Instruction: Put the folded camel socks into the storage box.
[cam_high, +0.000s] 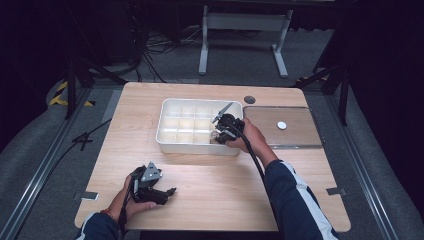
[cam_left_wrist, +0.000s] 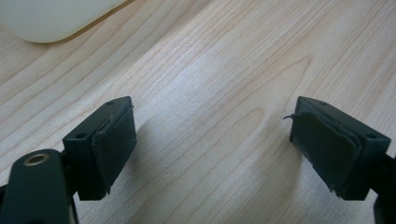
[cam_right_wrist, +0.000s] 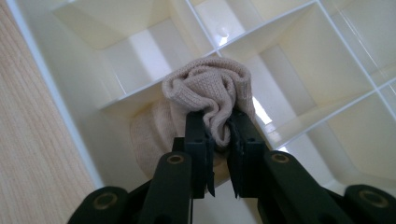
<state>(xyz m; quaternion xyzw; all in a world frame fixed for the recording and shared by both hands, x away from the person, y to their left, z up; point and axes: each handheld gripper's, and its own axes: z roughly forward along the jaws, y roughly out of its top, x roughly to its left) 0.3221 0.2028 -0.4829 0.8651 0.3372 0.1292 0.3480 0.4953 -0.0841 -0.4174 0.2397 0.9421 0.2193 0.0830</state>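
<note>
A white box (cam_high: 167, 141) split into several compartments stands on the middle of the wooden table. My right gripper (cam_high: 220, 134) reaches over its near right corner and is shut on a beige rolled sock (cam_right_wrist: 205, 93), which hangs into a corner compartment of the divided box (cam_right_wrist: 327, 60). The sock (cam_high: 215, 139) shows as a small beige lump under the jaws. My left gripper (cam_high: 169, 191) rests low over the bare table near its front edge, open, with nothing between its pads (cam_left_wrist: 114, 140).
A flat brown lid or tray (cam_high: 295, 135) with a small white disc (cam_high: 282, 125) on it lies right of the box. A dark round spot (cam_high: 249, 99) sits behind it. A corner of the white box (cam_left_wrist: 56, 18) lies ahead of the left gripper.
</note>
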